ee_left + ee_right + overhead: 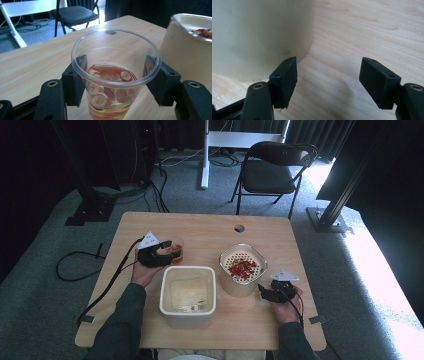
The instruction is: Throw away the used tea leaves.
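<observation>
A clear plastic cup (pixel 176 251) (pixel 110 82) holds amber liquid with sliced fruit in it. My left gripper (pixel 167 252) (pixel 119 75) is shut on it, one pad pressing each side just under the rim, at the table's left. A cream round container (pixel 242 284) (pixel 185 55) (pixel 257 32) with a perforated insert of red pieces (pixel 243 267) stands right of centre. My right gripper (pixel 262 291) (pixel 329 75) stands open low beside that container's right wall, with only bare tabletop between its jaws.
A white square tub (pixel 187 316) sits at the front centre, between the two hands. The wooden table (pixel 210 227) has a small round hole (pixel 239 228) near its far edge. A black folding chair (pixel 275 170) stands on the carpet beyond.
</observation>
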Available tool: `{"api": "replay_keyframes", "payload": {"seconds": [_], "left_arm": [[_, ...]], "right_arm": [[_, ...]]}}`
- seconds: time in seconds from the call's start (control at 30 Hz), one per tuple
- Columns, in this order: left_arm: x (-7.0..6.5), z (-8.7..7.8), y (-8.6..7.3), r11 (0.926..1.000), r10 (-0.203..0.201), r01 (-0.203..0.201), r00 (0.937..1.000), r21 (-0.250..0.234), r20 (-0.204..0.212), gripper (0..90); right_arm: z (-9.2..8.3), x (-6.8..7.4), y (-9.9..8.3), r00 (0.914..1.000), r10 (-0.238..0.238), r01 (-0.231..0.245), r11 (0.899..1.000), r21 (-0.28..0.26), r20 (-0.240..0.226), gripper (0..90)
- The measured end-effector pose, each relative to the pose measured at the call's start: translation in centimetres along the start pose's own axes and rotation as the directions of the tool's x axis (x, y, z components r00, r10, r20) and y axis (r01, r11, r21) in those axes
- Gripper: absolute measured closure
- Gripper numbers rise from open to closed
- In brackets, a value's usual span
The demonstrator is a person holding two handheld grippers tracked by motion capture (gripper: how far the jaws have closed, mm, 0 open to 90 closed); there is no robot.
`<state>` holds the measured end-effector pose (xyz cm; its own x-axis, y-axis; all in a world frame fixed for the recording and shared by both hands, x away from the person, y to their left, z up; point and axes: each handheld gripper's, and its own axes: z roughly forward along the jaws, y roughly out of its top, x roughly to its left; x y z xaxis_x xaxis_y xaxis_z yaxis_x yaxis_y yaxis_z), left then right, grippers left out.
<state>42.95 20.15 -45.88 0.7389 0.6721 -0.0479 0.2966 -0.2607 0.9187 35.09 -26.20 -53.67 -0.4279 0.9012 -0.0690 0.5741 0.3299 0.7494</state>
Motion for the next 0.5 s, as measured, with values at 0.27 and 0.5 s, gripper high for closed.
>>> {"api": "replay_keyframes", "payload": {"seconds": [0.27, 0.5], "left_arm": [[-1.2, -1.4, 2.8, 0.9984, 0.041, -0.039, 0.9979, -0.04, 0.051, 37.8], [-2.4, -1.9, 4.4, 0.9974, 0.064, -0.061, 0.9944, -0.04, 0.084, 37.8]], "right_arm": [[0.0, 0.2, 0.3, 0.9995, -0.023, 0.023, 1.0, 0.016, -0.021, 33.6], [-1.4, 0.9, 0.5, 0.9987, -0.041, 0.041, 0.999, 0.001, -0.03, 33.5]]}}
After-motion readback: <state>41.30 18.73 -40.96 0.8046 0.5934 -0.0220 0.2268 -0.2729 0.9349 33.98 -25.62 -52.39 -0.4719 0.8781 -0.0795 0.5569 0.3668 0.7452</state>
